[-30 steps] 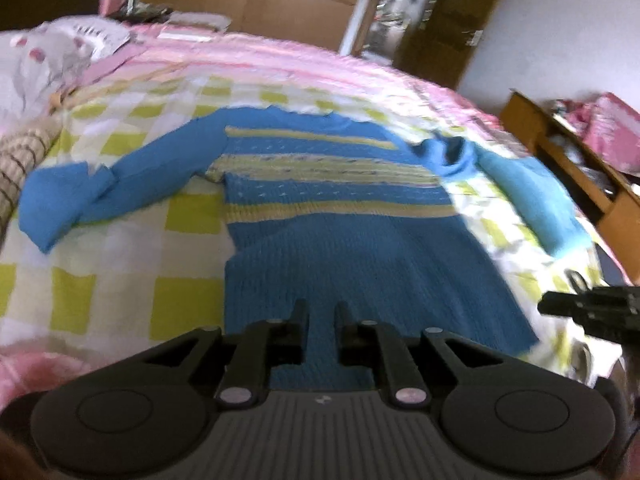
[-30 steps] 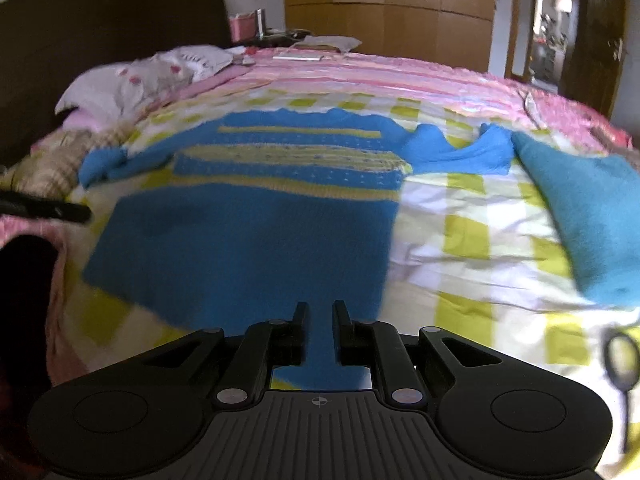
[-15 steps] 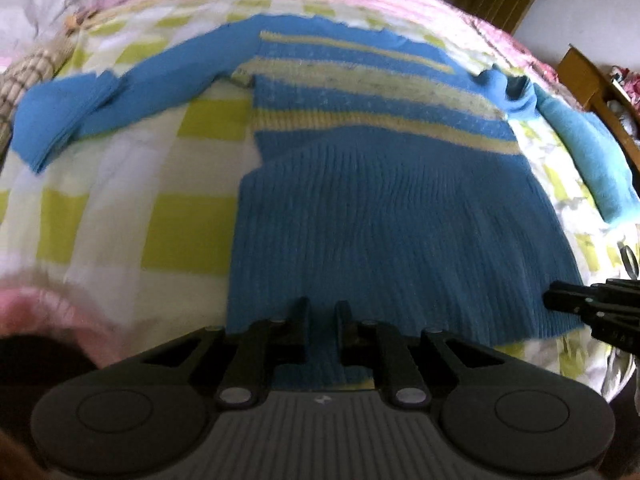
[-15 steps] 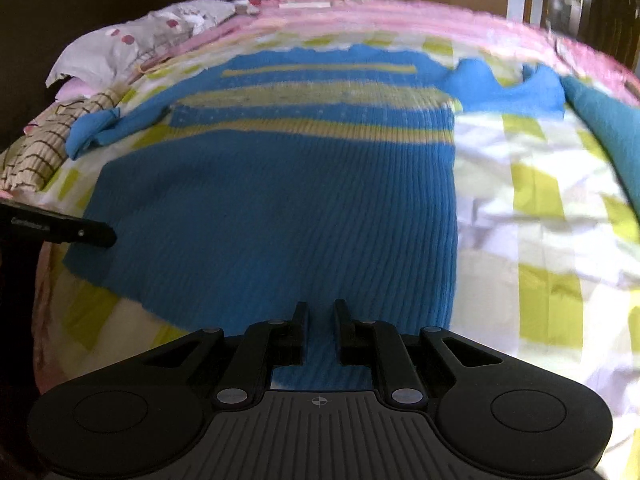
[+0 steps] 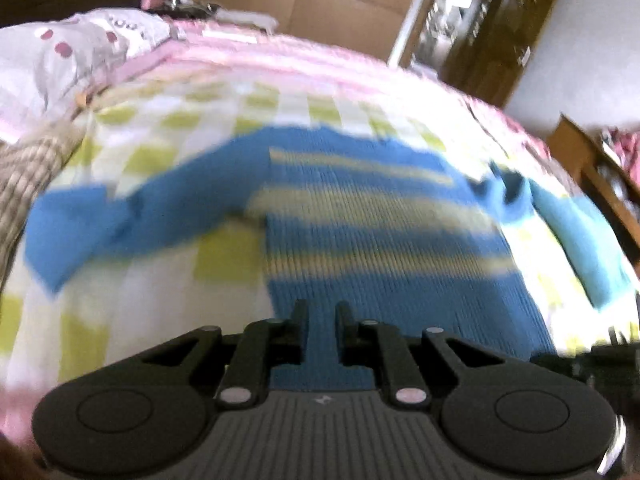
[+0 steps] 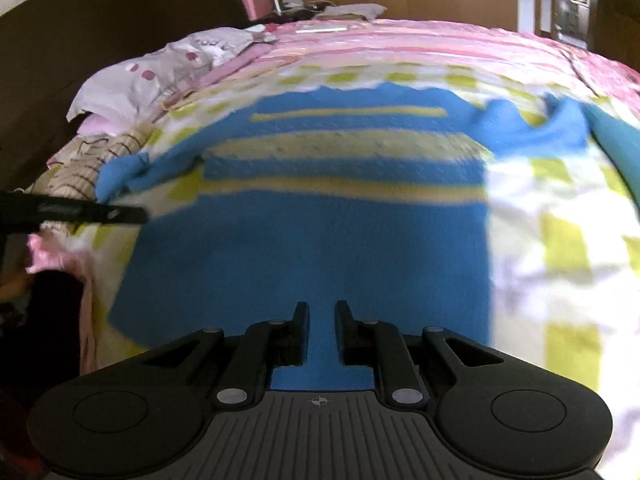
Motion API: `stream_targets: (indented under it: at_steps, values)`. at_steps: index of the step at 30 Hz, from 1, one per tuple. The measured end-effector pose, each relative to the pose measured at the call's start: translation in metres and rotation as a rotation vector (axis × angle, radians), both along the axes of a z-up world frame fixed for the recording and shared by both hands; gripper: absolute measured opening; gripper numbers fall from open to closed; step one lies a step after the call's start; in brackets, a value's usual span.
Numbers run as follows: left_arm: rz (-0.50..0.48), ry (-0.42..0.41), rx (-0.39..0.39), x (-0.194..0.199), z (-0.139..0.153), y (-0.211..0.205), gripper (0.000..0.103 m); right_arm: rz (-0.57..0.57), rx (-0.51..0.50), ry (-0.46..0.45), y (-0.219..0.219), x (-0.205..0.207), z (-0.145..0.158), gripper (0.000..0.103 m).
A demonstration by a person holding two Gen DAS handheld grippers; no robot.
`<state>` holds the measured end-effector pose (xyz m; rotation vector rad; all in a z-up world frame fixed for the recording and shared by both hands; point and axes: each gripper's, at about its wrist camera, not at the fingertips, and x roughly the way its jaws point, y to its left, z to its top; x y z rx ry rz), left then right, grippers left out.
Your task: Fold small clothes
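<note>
A blue knit sweater [image 5: 380,240] with pale yellow stripes lies spread flat on the checked bedspread [image 5: 224,256], sleeves out to both sides. My left gripper [image 5: 322,304] is at the left part of the bottom hem, shut with blue knit in the narrow gap between its fingers. My right gripper [image 6: 322,304] is shut the same way on the sweater [image 6: 320,240] further right along the hem. The right gripper [image 5: 600,360] shows at the left wrist view's right edge. The left gripper [image 6: 80,212] shows at the right wrist view's left edge. Both views are blurred.
Pillows [image 6: 160,76] and a striped cushion [image 5: 28,176] lie at the bed's left side. Pink bedding [image 6: 440,40] covers the far end. A wooden shelf unit [image 5: 592,160] stands to the right of the bed, with wardrobes [image 5: 320,0] behind it.
Half a second ago both cameras looked closely down onto the sweater; now both views show more of the room behind. Blue knit stays between both pairs of fingers throughout.
</note>
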<state>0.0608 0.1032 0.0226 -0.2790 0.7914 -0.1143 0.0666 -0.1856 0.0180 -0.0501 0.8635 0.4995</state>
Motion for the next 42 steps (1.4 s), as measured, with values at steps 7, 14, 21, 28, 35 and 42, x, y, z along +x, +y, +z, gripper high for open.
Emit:
stream_targets:
  at_steps: [7,14,21,28,35,42]
  values:
    - [0.061,-0.036,-0.036,0.093,-0.029,0.025,0.02,0.012,-0.002,0.022,0.04,0.04,-0.02,0.016]
    - [0.1,0.016,0.033,0.134,-0.056,0.036,0.014,-0.021,0.009,0.014,0.056,0.076,-0.033,0.016]
    - [0.162,0.003,0.178,0.154,-0.055,0.048,0.014,-0.06,0.053,0.01,0.05,0.091,-0.037,0.016]
    - [0.188,0.002,0.185,0.146,-0.042,0.05,0.014,-0.115,0.086,-0.027,0.037,0.09,-0.03,0.017]
    - [0.093,-0.068,0.14,0.109,-0.018,0.01,0.015,-0.202,0.05,-0.023,0.009,0.092,-0.041,0.018]
    - [-0.039,0.009,0.055,0.102,-0.038,-0.04,0.015,-0.283,0.065,-0.045,-0.018,0.097,-0.03,0.018]
